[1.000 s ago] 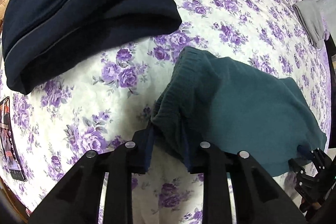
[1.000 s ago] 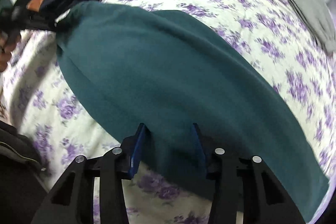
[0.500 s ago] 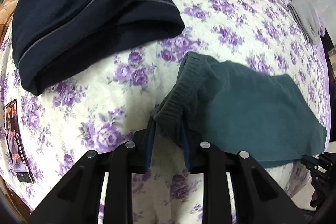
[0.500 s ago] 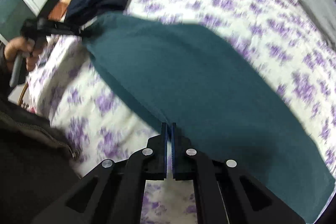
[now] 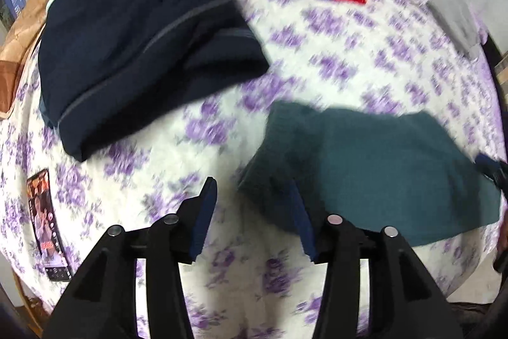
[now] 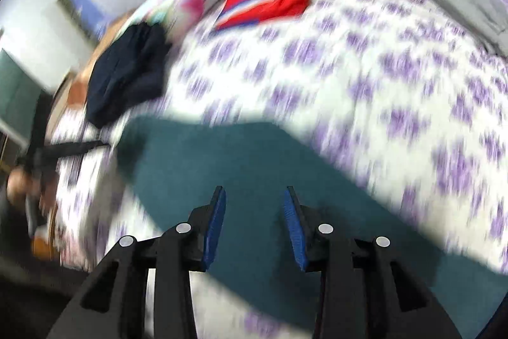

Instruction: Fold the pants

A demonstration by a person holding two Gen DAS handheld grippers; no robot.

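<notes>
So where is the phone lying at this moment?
The phone shows only in the left wrist view, at the far left on the floral bedspread, below the folded navy pants.

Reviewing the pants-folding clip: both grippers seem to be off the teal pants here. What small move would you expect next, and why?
Probably a re-grasp for another fold. The teal pants lie folded flat on the floral bedspread. The left gripper has its jaws opening, with only bedspread between them, beside the waistband corner. The right gripper is opening above the cloth. I would lower the left gripper onto that near corner first.
</notes>
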